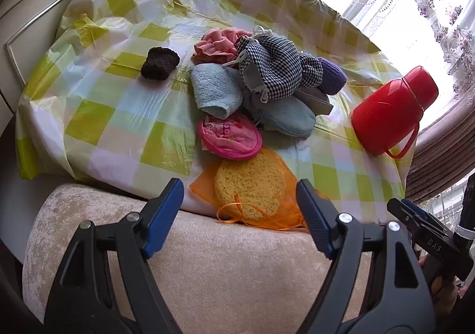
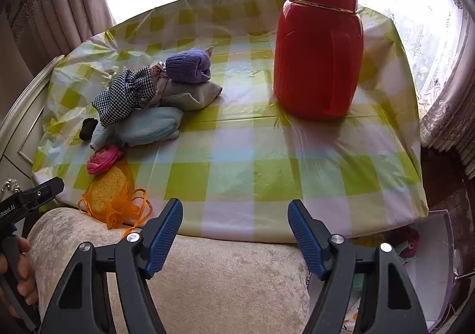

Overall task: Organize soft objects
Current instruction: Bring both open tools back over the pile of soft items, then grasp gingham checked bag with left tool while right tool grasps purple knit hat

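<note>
Both the left tongs (image 1: 240,196) and the right tongs (image 2: 235,215) gape wide, holding nothing. The soft pile (image 1: 267,76) lies on the table (image 2: 267,156), left of the red flask (image 2: 319,49).

A red flask (image 2: 319,46) stands upright on the checked tablecloth (image 2: 252,162).

The table's cover (image 2: 252,173) is checked lime green, white and pale blue. On it: a red flask (image 2: 319,46), black-and-white gingham cloth (image 1: 276,67), purple sock (image 2: 188,65), pale blue towel (image 1: 215,89), pink pouch (image 1: 230,136), yellow sponge (image 1: 251,184) in orange mesh, and a black scrubber (image 1: 159,62).
</note>
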Demonstrator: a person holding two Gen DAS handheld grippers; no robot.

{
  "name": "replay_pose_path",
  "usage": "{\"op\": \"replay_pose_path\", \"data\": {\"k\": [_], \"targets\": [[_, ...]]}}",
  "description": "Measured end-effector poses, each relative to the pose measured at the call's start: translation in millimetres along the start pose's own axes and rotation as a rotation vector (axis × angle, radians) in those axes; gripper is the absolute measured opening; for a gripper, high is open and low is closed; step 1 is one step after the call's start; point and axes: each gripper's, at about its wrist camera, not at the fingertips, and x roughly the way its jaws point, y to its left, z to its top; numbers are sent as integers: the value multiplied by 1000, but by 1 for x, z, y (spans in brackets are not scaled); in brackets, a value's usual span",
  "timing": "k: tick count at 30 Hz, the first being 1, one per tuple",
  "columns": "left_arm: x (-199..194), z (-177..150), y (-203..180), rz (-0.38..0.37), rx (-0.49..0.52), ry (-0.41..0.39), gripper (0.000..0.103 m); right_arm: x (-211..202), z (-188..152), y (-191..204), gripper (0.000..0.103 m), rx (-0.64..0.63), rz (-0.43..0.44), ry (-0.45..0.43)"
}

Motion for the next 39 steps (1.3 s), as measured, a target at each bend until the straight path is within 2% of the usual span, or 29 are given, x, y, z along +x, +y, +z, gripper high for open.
{"op": "replay_pose_path", "data": {"k": [10, 15, 24, 31, 39], "targets": [[37, 25, 4, 25, 0, 44, 80, 41, 28, 33, 74, -56, 9, 44], [33, 46, -1, -23, 4, -51, 80, 49, 48, 41, 74, -55, 12, 17], [44, 94, -27, -64, 83, -138, 80, 71, 101, 55, 75, -72, -35, -65], [73, 125, -23, -98, 27, -110, 80, 84, 151, 48, 83, 30, -21, -111], [101, 129, -26, -106, 44, -40, 80, 124, 178, 57, 83, 59, -9, -58]]}}
